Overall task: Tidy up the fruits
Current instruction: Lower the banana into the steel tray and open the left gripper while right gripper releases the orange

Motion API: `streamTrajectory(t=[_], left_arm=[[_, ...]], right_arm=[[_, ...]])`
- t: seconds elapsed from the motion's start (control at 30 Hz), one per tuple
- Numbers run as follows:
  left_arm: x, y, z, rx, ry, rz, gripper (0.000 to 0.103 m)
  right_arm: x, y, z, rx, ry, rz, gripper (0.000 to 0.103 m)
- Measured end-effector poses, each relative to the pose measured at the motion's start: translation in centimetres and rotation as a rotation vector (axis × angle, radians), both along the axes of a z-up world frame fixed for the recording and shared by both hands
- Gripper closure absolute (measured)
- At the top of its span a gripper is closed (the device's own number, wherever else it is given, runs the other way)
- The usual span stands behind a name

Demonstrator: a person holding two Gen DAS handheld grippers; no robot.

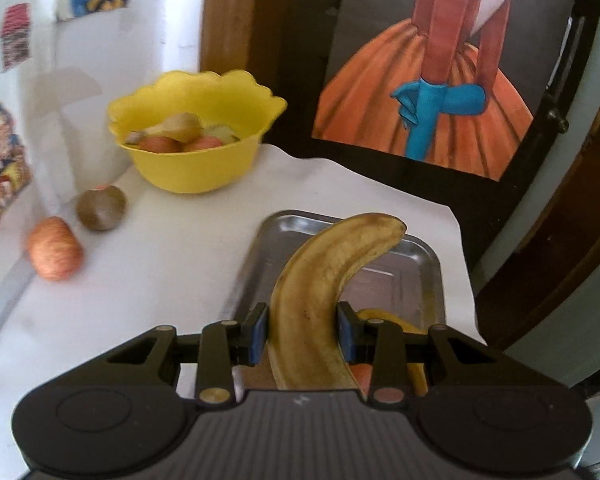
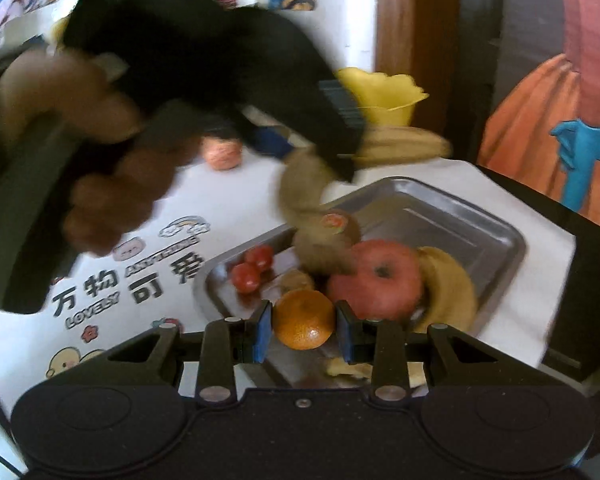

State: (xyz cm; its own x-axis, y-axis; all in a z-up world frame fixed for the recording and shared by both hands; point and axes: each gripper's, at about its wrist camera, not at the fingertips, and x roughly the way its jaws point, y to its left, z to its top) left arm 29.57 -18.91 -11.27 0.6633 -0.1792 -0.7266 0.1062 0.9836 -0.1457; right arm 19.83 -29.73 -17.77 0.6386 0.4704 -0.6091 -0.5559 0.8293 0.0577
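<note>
My left gripper (image 1: 302, 332) is shut on a spotted yellow banana (image 1: 324, 264), held in the air above the steel tray (image 1: 424, 276). The right wrist view shows that same banana (image 2: 400, 144) blurred, with the left gripper (image 2: 312, 148) and the person's hand (image 2: 100, 160) at upper left. My right gripper (image 2: 303, 330) is shut on a small orange (image 2: 304, 320) over the near end of the tray (image 2: 460, 224). In the tray lie a red apple (image 2: 376, 284), a second banana (image 2: 448, 288), a kiwi (image 2: 328, 248) and two cherry tomatoes (image 2: 252, 270).
A yellow scalloped bowl (image 1: 196, 168) with several fruits stands at the back left, near the wall. A kiwi (image 1: 100, 208) and a pinkish apple (image 1: 54, 254) lie loose on the white cloth left of the tray. A dark picture panel stands behind the table.
</note>
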Motion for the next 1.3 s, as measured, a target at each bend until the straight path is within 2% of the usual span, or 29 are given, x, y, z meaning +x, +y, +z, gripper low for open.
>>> streamTrajectory(t=[0.2, 0.47, 0.8, 1.0, 1.23, 1.3], left_arm=[[2.0, -1.2, -1.2, 0.011, 0.038, -0.009, 0.064], [3.7, -1.7, -2.8, 0.001, 0.102, 0.019, 0.064], [4.1, -1.9, -3.1, -0.006, 0.096, 0.003, 0.064], [3.8, -1.9, -2.9, 0.007, 0.076, -0.018, 0.063], [2.9, -1.0, -2.5, -0.002, 0.047, -0.029, 0.046], [2.6, -0.5, -2.2, -0.004, 0.039, -0.026, 0.038]], right_arm=[[0.6, 0.4, -1.4, 0.007, 0.026, 0.019, 0.067], [2.1, 0.5, -2.1, 0.020, 0.062, -0.023, 0.067], [2.7, 0.3, -2.4, 0.032, 0.082, -0.048, 0.066], [2.7, 0.0, -2.3, 0.032, 0.089, -0.070, 0.058], [2.0, 0.1, -2.2, 0.031, 0.087, -0.112, 0.047], [1.9, 0.3, -2.1, 0.030, 0.086, -0.127, 0.043]])
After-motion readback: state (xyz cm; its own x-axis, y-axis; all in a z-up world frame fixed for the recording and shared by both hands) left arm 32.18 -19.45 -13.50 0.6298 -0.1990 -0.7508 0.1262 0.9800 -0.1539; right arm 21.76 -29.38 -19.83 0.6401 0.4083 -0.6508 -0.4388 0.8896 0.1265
